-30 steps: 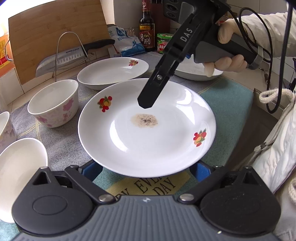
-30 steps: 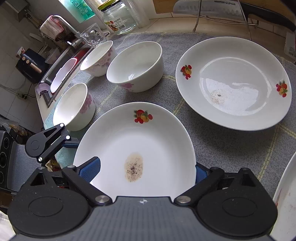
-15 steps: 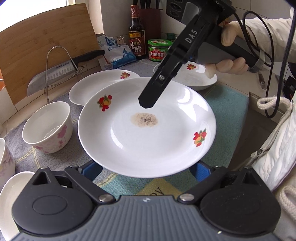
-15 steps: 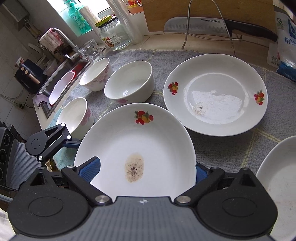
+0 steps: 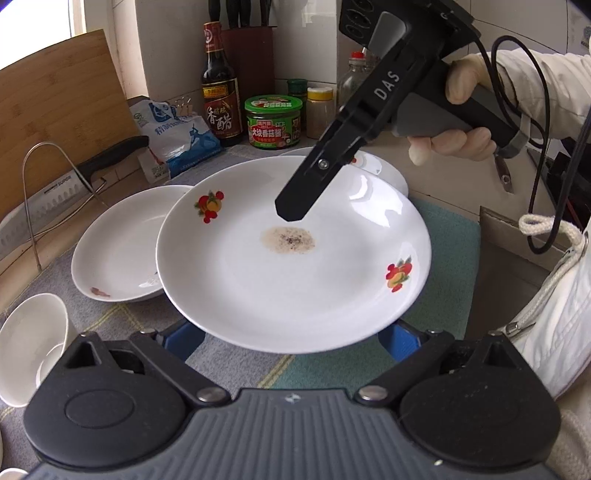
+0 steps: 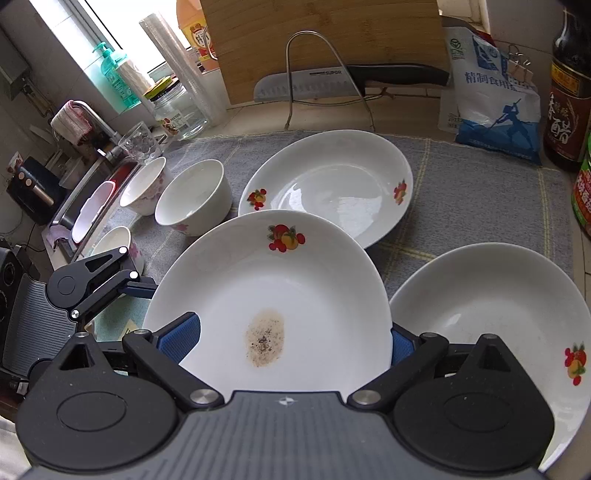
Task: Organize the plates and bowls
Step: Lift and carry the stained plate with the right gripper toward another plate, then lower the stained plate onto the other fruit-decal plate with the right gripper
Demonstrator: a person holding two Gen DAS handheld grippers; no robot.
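A white plate [image 5: 295, 277] [image 6: 295, 288] with fruit prints and a brown stain is held in the air. My left gripper [image 5: 288, 339] is shut on its near rim, the blue pads half hidden beneath. From the far side, my right gripper [image 6: 291, 341] is shut on the same plate, one finger [image 5: 295, 206] lying over the inside. A second plate [image 6: 332, 184] [image 5: 118, 251] lies on the grey mat behind. Another plate [image 6: 491, 306] [image 5: 384, 177] lies at the right, partly under the held one. Three bowls [image 6: 192, 199] [image 6: 142, 184] [image 6: 110, 240] stand at the left.
A knife on a wire rack [image 6: 314, 85] leans against a wooden board [image 6: 332, 33] at the back. A salt bag [image 6: 491, 103], a vinegar bottle [image 5: 219, 92] and a green jar [image 5: 273, 122] line the back right. The sink [image 6: 88, 199] is far left. A gloved hand [image 5: 458, 136] holds the right gripper.
Both grippers have carried the plate to the right across the mat. The bowls have slid off to the left, and the right-hand plate and the bottles have come closer.
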